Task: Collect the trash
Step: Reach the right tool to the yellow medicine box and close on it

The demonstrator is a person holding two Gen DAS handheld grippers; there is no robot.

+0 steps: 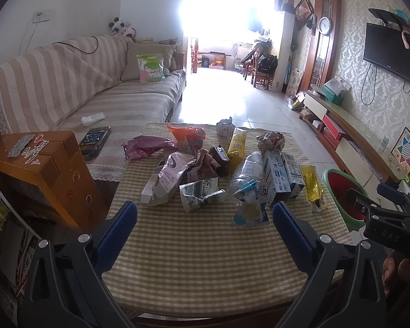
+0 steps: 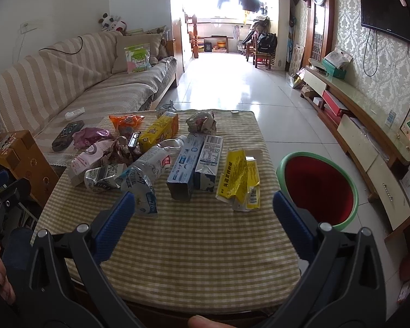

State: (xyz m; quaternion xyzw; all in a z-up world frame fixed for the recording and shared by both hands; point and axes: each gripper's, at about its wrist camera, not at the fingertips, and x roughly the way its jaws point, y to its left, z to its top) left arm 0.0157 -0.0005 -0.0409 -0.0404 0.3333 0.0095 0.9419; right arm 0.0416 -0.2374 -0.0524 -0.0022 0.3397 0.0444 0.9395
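Trash sits heaped mid-table, nothing yet collected.

Left wrist view: left gripper point(image 1: 205, 213) held above the near edge of the table point(image 1: 205, 259), jaws wide apart, nothing between them; pile lies just beyond the fingertips; nearest pieces are a crushed grey carton point(image 1: 201, 194) and a blue-white wrapper point(image 1: 250, 205); a clear bottle point(image 1: 246, 172) lies behind them, blue boxes point(image 1: 280, 179) to its right, a yellow pack point(image 1: 313, 187) at the right edge; bin point(image 1: 344, 196), red inside with green rim, stands on the floor beside the table's right side; right gripper point(image 1: 380, 199) enters at right, near the bin, state unclear from here.

Right wrist view: right gripper point(image 2: 203, 207) also spread wide and empty, above the checked cloth; yellow pack point(image 2: 239, 183) lies just ahead, nearest the bin point(image 2: 318, 188); bottle point(image 2: 155, 164) and boxes point(image 2: 194, 164) lie left of it.

Risks, as judged: pieces touch and overlap, so closing on one may drag or pinch a neighbour; flat foil may slip from the pads; the bottle may roll off the table if nudged; a light wrapper released from above the rim may miss the bin.
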